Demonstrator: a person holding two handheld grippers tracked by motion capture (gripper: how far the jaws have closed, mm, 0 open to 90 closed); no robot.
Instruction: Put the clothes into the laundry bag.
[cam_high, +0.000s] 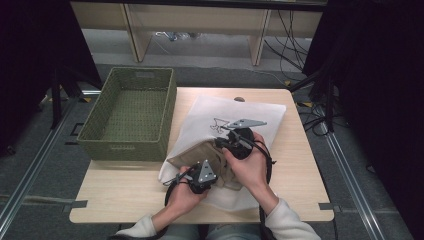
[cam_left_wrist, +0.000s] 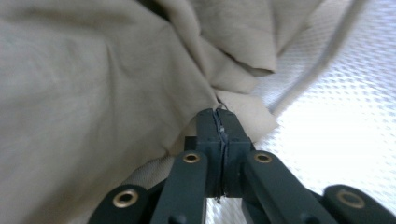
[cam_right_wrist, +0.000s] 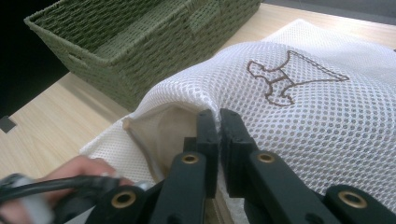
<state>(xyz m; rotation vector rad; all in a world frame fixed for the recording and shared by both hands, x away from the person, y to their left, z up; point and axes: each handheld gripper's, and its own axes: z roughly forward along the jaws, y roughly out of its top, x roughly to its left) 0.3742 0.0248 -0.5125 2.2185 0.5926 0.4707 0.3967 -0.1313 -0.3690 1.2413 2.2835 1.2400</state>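
A white mesh bag (cam_high: 240, 112) with a brown stitched emblem (cam_right_wrist: 289, 77) lies across the table's middle. A beige cloth (cam_high: 197, 152) sits bunched at the bag's open mouth, partly inside it. My left gripper (cam_high: 212, 169) is at the near side of the mouth, shut on a fold of the beige cloth (cam_left_wrist: 107, 79), with its tips (cam_left_wrist: 218, 116) pinching the fabric. My right gripper (cam_high: 221, 142) is just beyond it, shut on the upper rim of the mesh bag (cam_right_wrist: 261, 107) and holding that edge raised off the table. Its jaws (cam_right_wrist: 217, 119) meet at the rim.
A green woven basket (cam_high: 131, 112) stands empty at the table's left, close to the bag; its wall (cam_right_wrist: 154, 51) also shows in the right gripper view. Bare wood (cam_high: 300, 165) lies right of the bag and along the front edge. Cables trail on the floor behind.
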